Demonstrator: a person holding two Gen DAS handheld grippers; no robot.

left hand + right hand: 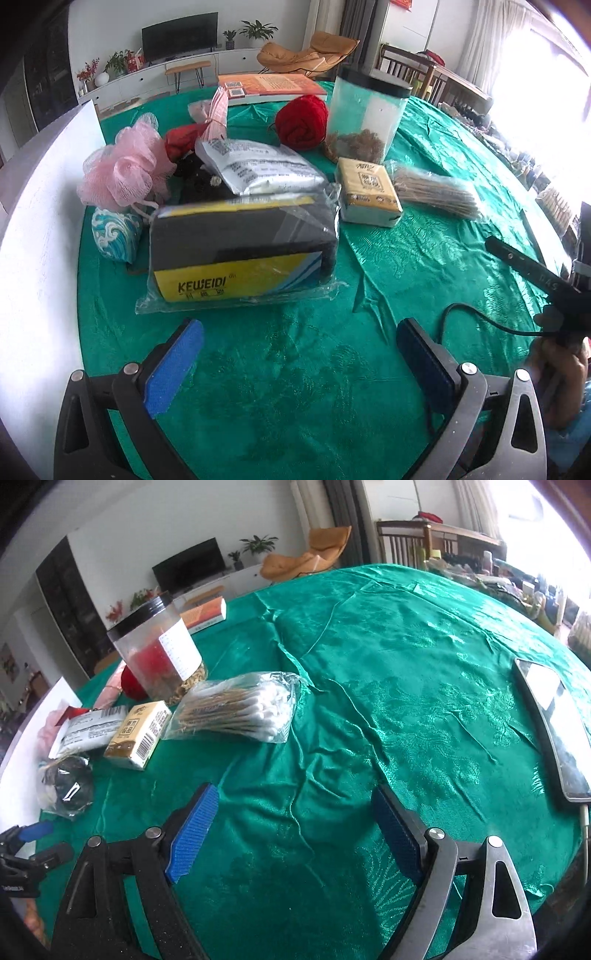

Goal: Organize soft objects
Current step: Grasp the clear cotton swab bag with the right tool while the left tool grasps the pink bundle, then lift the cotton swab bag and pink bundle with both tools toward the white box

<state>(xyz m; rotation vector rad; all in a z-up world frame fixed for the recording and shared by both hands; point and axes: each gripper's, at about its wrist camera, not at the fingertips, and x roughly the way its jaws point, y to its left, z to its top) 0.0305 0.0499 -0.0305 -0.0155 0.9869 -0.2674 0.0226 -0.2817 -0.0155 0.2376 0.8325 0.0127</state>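
While both grippers hang above a table draped in a green cloth [388,664], neither one holds anything. Seen from its own camera, the left gripper [299,343] has its blue pads spread wide apart over bare cloth, and the right gripper [295,812] is spread the same way.

Most of the soft things sit bunched toward the left side of the table. Nearest the left gripper is a wrapped pack of sponges [240,251] with a yellow label. A silver pouch [258,170] leans on top of it. To the left of these are a pink bath pouf [122,170] and a small blue wave-patterned pouch [114,232]; a ball of red yarn [301,122] sits behind, just beside a clear jar [369,114]. A yellow tissue pack [369,192] and a bag of cotton swabs [240,709] lie to the right. A phone [550,723] rests well apart, at the far right.

Judging by the empty grippers, a pick is about to begin. The sponge pack looks the likely target: the left gripper would need to move forward, straddle it and close gently, since the loose plastic wrap could slip.
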